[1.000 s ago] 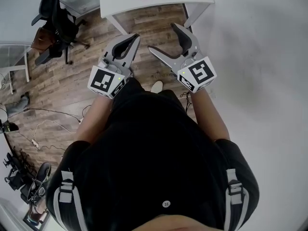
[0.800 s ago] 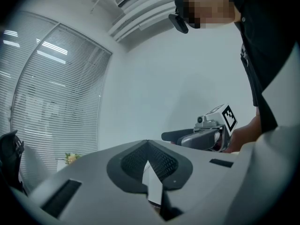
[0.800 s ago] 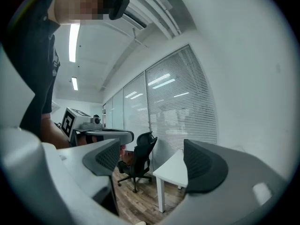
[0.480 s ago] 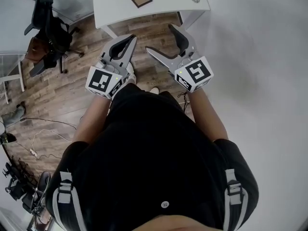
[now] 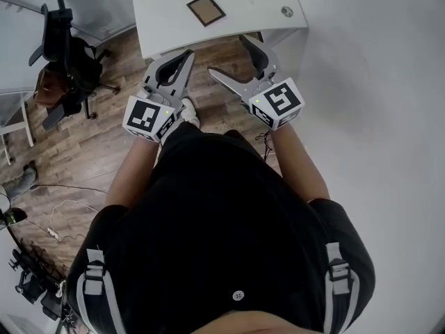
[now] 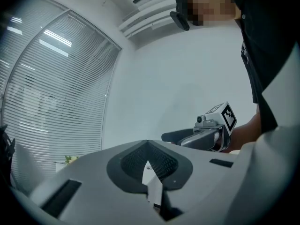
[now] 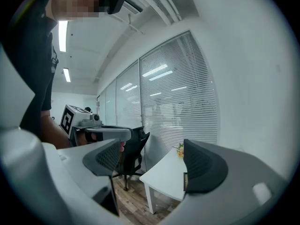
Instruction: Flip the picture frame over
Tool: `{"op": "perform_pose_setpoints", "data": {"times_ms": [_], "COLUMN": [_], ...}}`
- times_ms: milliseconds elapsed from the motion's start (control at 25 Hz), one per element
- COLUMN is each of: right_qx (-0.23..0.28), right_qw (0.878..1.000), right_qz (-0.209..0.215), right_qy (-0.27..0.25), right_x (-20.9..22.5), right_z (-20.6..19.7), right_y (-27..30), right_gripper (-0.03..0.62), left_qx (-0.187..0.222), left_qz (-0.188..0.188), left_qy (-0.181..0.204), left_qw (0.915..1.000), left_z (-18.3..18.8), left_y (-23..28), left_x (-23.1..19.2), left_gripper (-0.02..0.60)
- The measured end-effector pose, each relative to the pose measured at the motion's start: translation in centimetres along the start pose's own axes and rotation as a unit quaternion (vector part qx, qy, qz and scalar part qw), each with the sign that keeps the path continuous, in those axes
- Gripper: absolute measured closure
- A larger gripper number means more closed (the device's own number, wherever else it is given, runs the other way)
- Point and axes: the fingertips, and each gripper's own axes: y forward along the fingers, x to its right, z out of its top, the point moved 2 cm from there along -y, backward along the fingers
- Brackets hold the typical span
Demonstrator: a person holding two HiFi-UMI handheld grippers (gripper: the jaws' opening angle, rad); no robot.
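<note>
Picture frame (image 5: 206, 10) flat on the desk (image 5: 243, 19), ahead of both claws.
Head view: the frame lies askew, well beyond and between the left claw (image 5: 185, 54) and the right claw (image 5: 232, 56), about as near to one as the other. Left gripper view: the left claw (image 6: 149, 162) is pinched together on nothing, with no frame in sight. Right gripper view: the right claw (image 7: 150, 161) gapes wide, empty, the desk (image 7: 164, 177) beyond it.

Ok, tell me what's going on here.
A person stands short of a white table, a gripper in each hand. The picture frame lies flat on the table, untouched. The left gripper is shut on nothing; the right gripper is open and empty. Neither has reached the table yet.
</note>
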Motion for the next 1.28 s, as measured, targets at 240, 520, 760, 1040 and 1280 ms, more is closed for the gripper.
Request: {"op": "perform_pose_setpoints", "data": {"times_ms": [240,520,760,1040,1280], "right_qx": [-0.010,-0.031,-0.044,-0.057,-0.060], "right_qw": [1.000,0.999,0.998,0.997,0.997], "right_qz": [-0.010,-0.028,-0.038,-0.031,-0.017], "right_qy": [0.004,0.015,0.027,0.031,0.045], "right_x": [1.3,3.2,4.2,6.2,10.1], "right_z": [0.4,-0.7,-1.8,-2.3,-3.6], "right_y": [5.0,10.3,13.2,15.0,16.8], "right_gripper": [0.174,0.174,0.174,0.174,0.174], "left_qx": [-0.003,-0.013,-0.018,-0.019,-0.043], "left_qz": [-0.008,-0.021,-0.028,-0.023,-0.011], "left_qy": [-0.008,-0.015,-0.027,-0.038,-0.010], "left_qw": [0.9999,0.9996,0.9991,0.9989,0.9990], "left_z": [0.1,-0.7,-1.9,-2.5,-3.7], "left_y": [0.7,1.6,2.0,4.0,6.9], "left_x": [-5.3,-11.1,-14.4,-16.2,-16.8], "left_gripper": [0.575,0.575,0.575,0.575,0.575]}}
